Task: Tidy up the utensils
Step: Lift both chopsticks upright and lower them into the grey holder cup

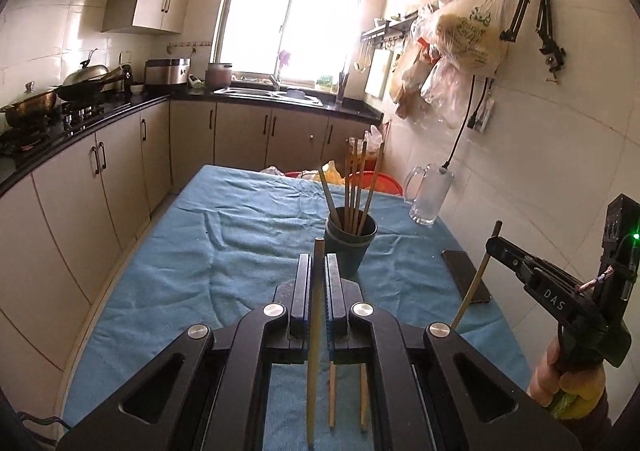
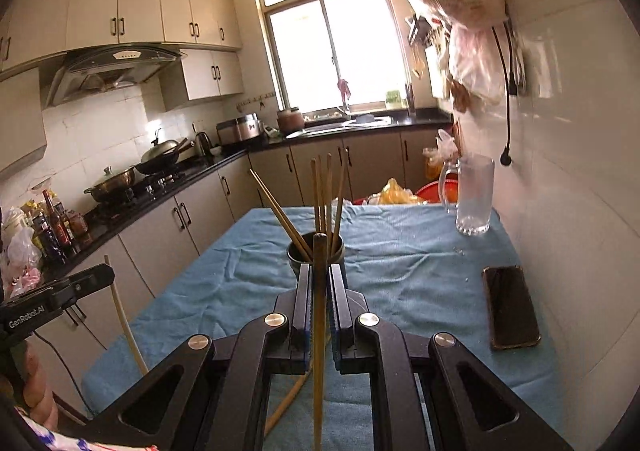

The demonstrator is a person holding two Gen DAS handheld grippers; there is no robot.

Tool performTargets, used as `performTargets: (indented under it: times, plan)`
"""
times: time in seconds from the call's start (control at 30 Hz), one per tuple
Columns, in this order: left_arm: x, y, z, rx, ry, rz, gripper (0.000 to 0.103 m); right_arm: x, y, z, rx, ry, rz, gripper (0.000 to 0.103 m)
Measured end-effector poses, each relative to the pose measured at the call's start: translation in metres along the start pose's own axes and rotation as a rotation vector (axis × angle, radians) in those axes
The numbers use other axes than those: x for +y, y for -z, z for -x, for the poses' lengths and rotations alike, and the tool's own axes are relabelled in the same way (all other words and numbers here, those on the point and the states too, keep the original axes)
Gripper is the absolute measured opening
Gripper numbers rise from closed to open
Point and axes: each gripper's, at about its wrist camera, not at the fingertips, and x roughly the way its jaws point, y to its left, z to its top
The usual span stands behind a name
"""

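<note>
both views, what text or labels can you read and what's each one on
"DAS" on the right tool, on its black arm, seen from the left wrist.
"GenRobot.AI" on the left tool, on its black arm, seen from the right wrist.
Green print on the hanging bag: too blurred to read.
Marks on the hood panel: too small to read.
Bottle labels on the counter: too small to read.
</note>
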Motion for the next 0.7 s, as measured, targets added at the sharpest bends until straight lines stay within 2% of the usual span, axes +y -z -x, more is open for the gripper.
performTargets:
  times: [0.33, 0.7]
  plan:
    - [-0.009, -0.022, 0.01, -0.06, 0.026, -0.014, 0.005, 0.005, -0.02, 0.002, -0.039, -0.004, 0.015, 0.007]
    - [-0.018, -0.079, -0.016, -0.073, 0.07, -0.037, 0.005, -0.005, -0.069, -0.014, -0.086, -0.013, -0.007, 0.007]
